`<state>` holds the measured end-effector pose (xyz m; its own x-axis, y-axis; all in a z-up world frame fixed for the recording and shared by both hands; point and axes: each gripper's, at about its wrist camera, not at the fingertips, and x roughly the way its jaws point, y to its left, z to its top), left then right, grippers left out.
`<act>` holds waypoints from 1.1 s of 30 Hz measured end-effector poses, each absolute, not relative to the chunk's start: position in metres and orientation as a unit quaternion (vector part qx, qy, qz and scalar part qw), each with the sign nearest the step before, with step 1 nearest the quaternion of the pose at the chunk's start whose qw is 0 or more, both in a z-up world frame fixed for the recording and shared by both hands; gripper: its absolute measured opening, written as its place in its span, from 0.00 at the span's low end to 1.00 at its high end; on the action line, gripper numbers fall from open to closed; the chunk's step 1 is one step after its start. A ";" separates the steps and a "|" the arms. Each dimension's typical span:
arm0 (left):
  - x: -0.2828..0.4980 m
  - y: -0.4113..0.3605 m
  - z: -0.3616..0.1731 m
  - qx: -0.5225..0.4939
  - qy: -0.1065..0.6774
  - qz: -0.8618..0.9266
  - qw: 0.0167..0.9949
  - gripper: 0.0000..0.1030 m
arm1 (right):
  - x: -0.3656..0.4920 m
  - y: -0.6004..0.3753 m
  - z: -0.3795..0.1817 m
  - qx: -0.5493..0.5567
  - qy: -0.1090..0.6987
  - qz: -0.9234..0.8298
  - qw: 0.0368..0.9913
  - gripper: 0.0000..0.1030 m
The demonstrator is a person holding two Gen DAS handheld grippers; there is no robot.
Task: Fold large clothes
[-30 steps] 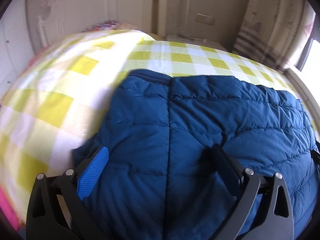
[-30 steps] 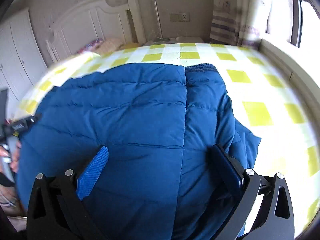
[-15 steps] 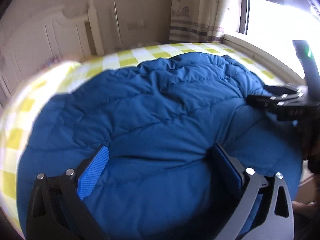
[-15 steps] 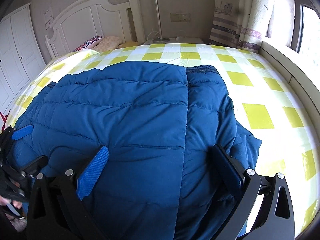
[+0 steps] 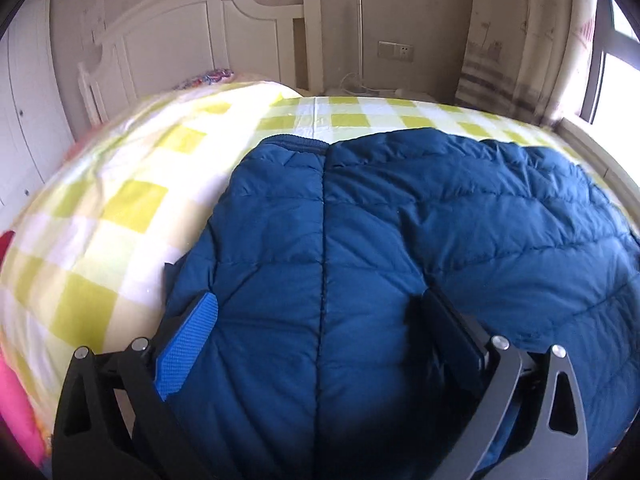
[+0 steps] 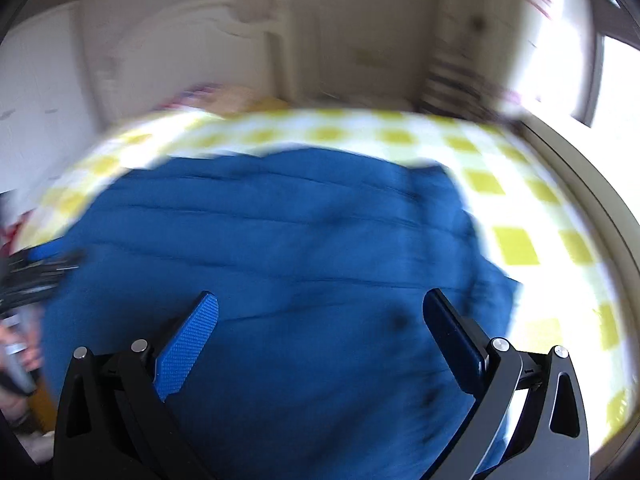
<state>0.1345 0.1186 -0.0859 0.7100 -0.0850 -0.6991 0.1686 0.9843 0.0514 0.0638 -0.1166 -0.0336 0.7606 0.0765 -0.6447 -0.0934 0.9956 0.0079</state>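
A large blue quilted down jacket [image 5: 400, 240] lies spread on a bed with a yellow-and-white checked sheet [image 5: 120, 208]. My left gripper [image 5: 320, 312] is open, its blue-padded fingers [image 5: 188, 336] wide apart over the jacket's near left part, by a long seam. The jacket also fills the right wrist view [image 6: 280, 260], which is motion-blurred. My right gripper [image 6: 320, 312] is open above the jacket's near right part. The left gripper shows as a dark blur at that view's left edge [image 6: 36, 268].
A white headboard [image 5: 180, 40] and a pillow [image 5: 204, 78] stand at the far end of the bed. A striped curtain [image 5: 492, 68] and a bright window [image 5: 616, 80] are at the right. White wardrobe doors [image 5: 24, 120] are at the left. Something pink [image 5: 16, 400] lies at the near left.
The left view has swung back to the left, onto the jacket's left side and seam. The right gripper is moving, so its view has blurred. Both grippers stay open.
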 end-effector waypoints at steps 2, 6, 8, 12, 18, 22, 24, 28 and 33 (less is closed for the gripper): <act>0.135 0.123 -0.087 0.051 0.378 -0.072 0.922 0.98 | 0.049 -0.067 -0.033 -0.098 0.328 0.098 0.935 0.95; 0.130 0.129 -0.086 0.045 0.378 -0.076 0.922 0.98 | 0.043 -0.028 -0.071 -0.186 0.334 0.116 0.917 0.95; 0.131 0.129 -0.086 0.045 0.377 -0.077 0.922 0.98 | 0.049 -0.049 -0.071 -0.122 0.352 0.138 0.918 0.95; 0.132 0.129 -0.087 0.045 0.378 -0.077 0.922 0.98 | 0.039 -0.100 -0.057 -0.089 0.346 0.058 0.932 0.95; 0.133 0.130 -0.087 0.046 0.377 -0.077 0.922 0.98 | -0.007 -0.230 -0.077 0.100 0.370 -0.043 0.923 0.95; 0.133 0.129 -0.087 0.048 0.377 -0.075 0.922 0.98 | -0.056 -0.290 -0.095 0.248 0.344 -0.062 0.904 0.95; 0.133 0.129 -0.087 0.050 0.377 -0.073 0.922 0.98 | -0.077 -0.292 -0.098 0.276 0.325 -0.028 0.904 0.88; 0.133 0.127 -0.087 0.053 0.377 -0.070 0.922 0.98 | -0.100 -0.277 -0.108 0.300 0.321 0.016 0.898 0.82; 0.133 0.127 -0.087 0.053 0.377 -0.070 0.922 0.98 | -0.106 -0.263 -0.122 0.334 0.313 0.083 0.885 0.79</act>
